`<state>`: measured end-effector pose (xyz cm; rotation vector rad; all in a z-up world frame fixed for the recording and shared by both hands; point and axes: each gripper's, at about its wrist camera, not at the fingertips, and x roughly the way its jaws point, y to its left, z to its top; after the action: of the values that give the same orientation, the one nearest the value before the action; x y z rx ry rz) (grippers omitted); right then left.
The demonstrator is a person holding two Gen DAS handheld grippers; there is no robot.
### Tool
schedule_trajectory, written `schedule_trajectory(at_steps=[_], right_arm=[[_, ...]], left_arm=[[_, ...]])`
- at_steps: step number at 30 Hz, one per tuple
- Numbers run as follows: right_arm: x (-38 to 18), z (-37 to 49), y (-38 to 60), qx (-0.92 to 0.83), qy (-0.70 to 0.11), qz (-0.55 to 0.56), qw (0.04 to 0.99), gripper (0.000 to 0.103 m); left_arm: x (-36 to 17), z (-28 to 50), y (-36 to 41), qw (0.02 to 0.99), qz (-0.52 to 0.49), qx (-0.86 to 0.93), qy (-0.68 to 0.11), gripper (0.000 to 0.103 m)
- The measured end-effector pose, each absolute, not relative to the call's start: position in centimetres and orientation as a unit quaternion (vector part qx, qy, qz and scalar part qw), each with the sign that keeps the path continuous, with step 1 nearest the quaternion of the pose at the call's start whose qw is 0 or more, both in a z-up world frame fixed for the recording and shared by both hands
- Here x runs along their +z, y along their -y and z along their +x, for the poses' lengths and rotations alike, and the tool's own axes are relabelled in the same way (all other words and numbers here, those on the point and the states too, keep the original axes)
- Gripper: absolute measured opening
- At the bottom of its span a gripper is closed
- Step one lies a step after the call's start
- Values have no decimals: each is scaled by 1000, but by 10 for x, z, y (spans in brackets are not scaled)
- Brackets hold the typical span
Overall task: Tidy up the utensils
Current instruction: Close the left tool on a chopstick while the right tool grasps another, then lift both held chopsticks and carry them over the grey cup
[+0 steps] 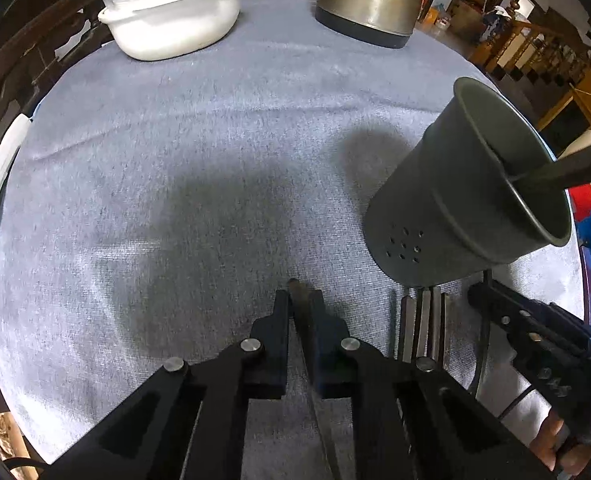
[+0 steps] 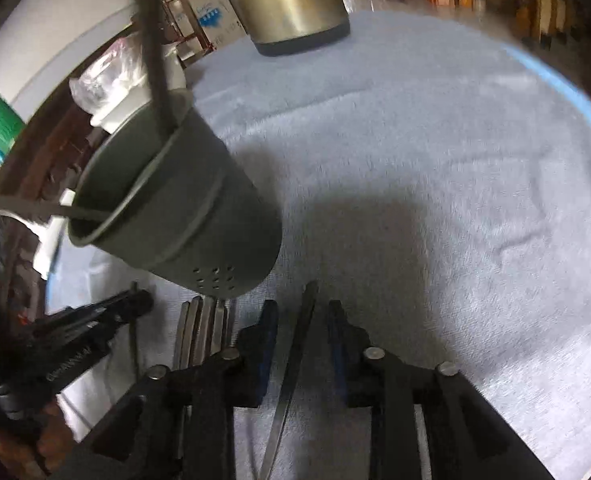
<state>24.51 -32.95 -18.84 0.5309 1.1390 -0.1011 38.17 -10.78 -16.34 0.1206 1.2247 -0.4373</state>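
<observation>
A dark grey perforated utensil holder [image 1: 463,200] stands on the grey cloth with a dark utensil handle [image 1: 567,172] in it; the right wrist view shows it too [image 2: 183,204]. My left gripper [image 1: 300,300] is shut on a slim utensil handle [image 1: 297,294] lying on the cloth. Several metal utensils [image 1: 423,320] lie side by side just right of it, by the holder's base, also in the right wrist view [image 2: 203,328]. My right gripper [image 2: 300,308] is open around another slim metal utensil [image 2: 295,356] that lies between its fingers.
A white bowl with a plastic bag [image 1: 175,20] and a brass-coloured kettle [image 1: 371,0] stand at the table's far side. The round table's edge [image 2: 567,96] curves at the right. Wooden chairs surround the table.
</observation>
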Motion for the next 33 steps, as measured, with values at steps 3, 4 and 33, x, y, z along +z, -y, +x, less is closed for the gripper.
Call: schedule_trajectory(at_steps=[3, 4, 33], right_arm=[[-188, 246, 324, -50, -530, 223, 816, 7], [-189, 245, 326, -45, -530, 229, 816, 6], [-44, 134, 332, 20, -218, 275, 936, 6]], left_arm=[[-163, 377, 108, 794, 45, -214, -567, 5], [-163, 376, 109, 797, 43, -214, -564, 5], [26, 267, 29, 941, -66, -229, -239, 5]])
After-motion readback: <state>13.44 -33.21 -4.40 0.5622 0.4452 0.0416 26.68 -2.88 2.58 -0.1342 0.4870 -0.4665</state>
